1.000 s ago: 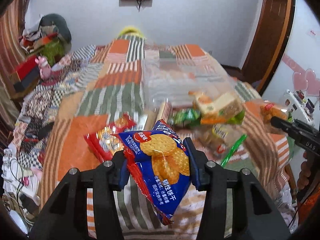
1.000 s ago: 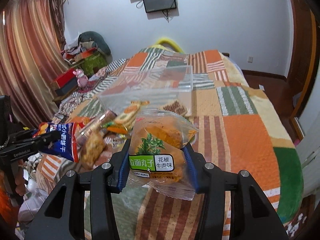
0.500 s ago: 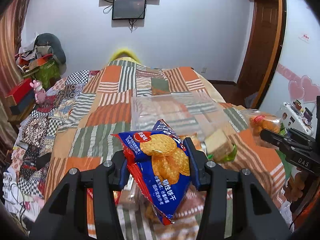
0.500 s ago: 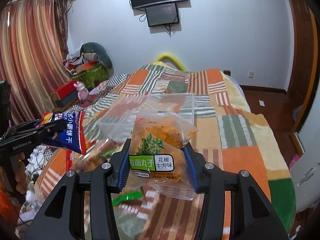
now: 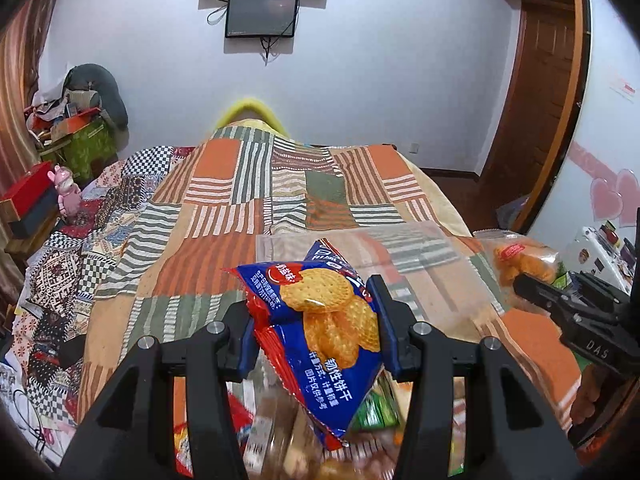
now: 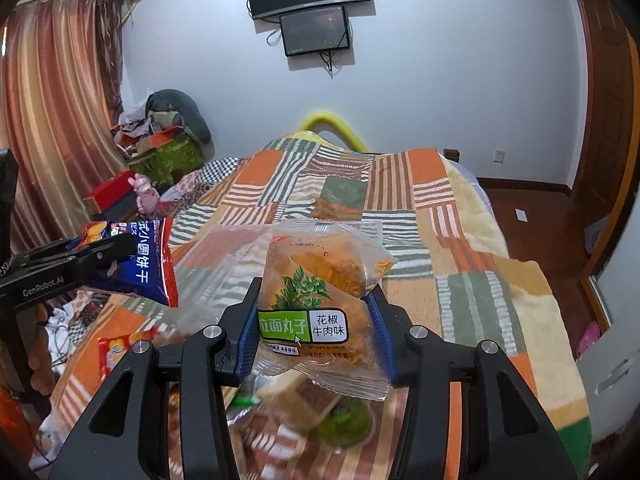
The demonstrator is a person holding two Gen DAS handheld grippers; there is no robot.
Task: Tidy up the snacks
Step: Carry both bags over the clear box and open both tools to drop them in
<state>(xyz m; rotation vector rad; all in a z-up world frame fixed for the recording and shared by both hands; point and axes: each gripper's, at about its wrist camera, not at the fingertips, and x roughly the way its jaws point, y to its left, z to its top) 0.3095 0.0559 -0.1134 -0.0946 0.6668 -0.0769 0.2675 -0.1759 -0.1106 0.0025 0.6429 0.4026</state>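
Moved: both grippers and their packets have travelled from over the snack pile toward the clear bin since a second ago.
Left gripper [image 5: 314, 322]: jaws clamped on the blue biscuit packet [image 5: 320, 328], held above the near left edge of the clear plastic bin [image 5: 424, 256].
Snack pile [image 5: 304, 440]: blurred wrappers near, under both grippers.
Right gripper [image 6: 314, 326]: jaws clamped on the clear orange snack bag [image 6: 320, 300], held near the bin's right side.
Bedspread [image 6: 460, 240]: patchwork, under the bin.
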